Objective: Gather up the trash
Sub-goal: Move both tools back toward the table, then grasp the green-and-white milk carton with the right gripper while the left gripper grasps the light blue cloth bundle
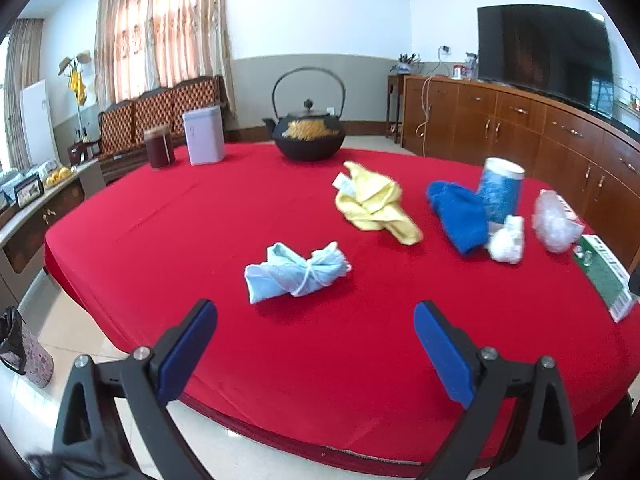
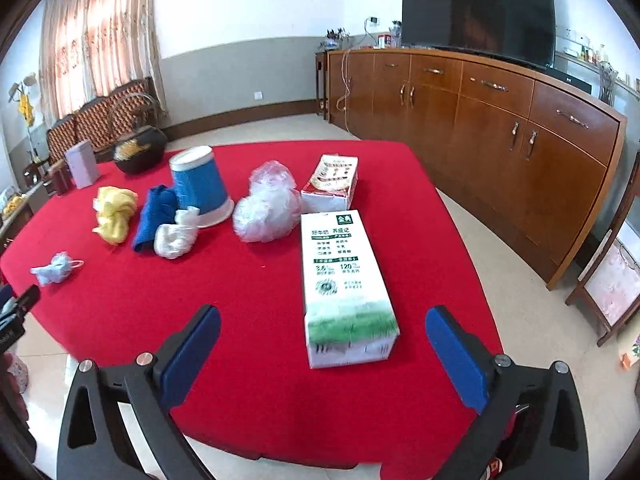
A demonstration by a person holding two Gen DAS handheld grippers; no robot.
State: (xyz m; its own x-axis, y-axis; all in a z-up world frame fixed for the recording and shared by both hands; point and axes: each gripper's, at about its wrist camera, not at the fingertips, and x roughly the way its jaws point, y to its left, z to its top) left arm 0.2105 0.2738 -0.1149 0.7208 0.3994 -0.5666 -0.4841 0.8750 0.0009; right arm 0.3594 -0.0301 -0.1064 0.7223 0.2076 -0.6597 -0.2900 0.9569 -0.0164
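On the red tablecloth (image 1: 160,240) lie a crumpled light-blue face mask (image 1: 296,272) (image 2: 54,270), a yellow cloth (image 1: 376,204) (image 2: 114,214), a blue cloth (image 1: 460,216) (image 2: 154,216), a white tissue wad (image 1: 507,240) (image 2: 176,238), a crumpled clear plastic bag (image 1: 556,220) (image 2: 266,208), a green-and-white milk carton (image 2: 344,288) (image 1: 604,276) lying flat and a red-and-white carton (image 2: 332,182). My left gripper (image 1: 316,350) is open, just short of the mask. My right gripper (image 2: 322,356) is open, with the milk carton's near end between its fingers, untouched.
A blue cup (image 2: 202,186) (image 1: 500,190) stands upside down by the cloths. A black iron teapot (image 1: 308,128), a white tin (image 1: 204,136) and a brown jar (image 1: 159,147) stand at the far edge. A bagged waste bin (image 1: 24,348) is on the floor at left. A wooden sideboard (image 2: 480,120) runs along the right.
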